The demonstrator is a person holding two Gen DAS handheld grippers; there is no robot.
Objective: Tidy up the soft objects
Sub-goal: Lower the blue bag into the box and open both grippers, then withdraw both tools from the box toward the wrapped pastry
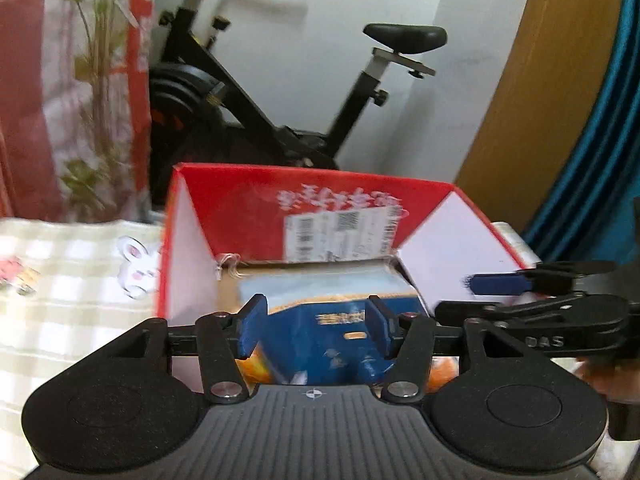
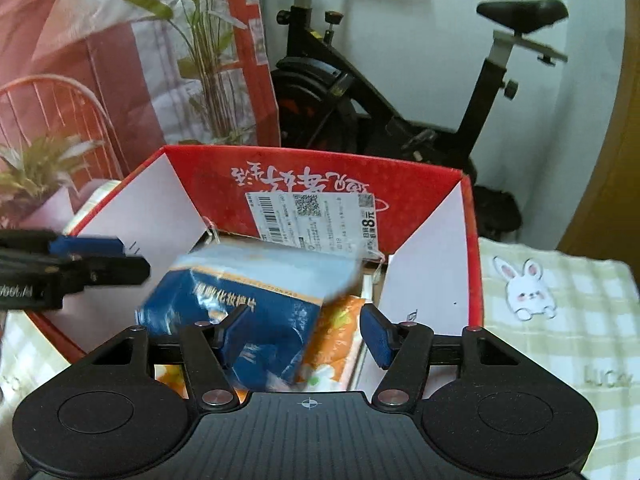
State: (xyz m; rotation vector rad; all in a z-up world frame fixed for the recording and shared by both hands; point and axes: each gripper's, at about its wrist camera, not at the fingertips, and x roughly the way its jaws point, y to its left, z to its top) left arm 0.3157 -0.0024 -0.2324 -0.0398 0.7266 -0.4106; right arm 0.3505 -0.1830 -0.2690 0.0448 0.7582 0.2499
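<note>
- Behind your work stands a black exercise bike (image 2: 400, 92) against a white wall, with a red-and-pink printed curtain (image 1: 60, 92) to its left.
- Your bench is covered by a pale green checked cloth with a white rabbit print (image 2: 560, 320).
- On it sits an open red cardboard box with white inner flaps (image 2: 320, 184), a shipping label stuck on its far wall.
- Inside lies a blue and pale-blue soft plastic pack (image 2: 248, 300), tilted, resting on an orange soft packet (image 2: 340, 336).
- Your left tool (image 1: 314, 326) has its jaws apart either side of the blue pack; whether the pads press it, you cannot tell.
- Your right tool (image 2: 304, 336) is parted over both packs, gripping nothing.
</note>
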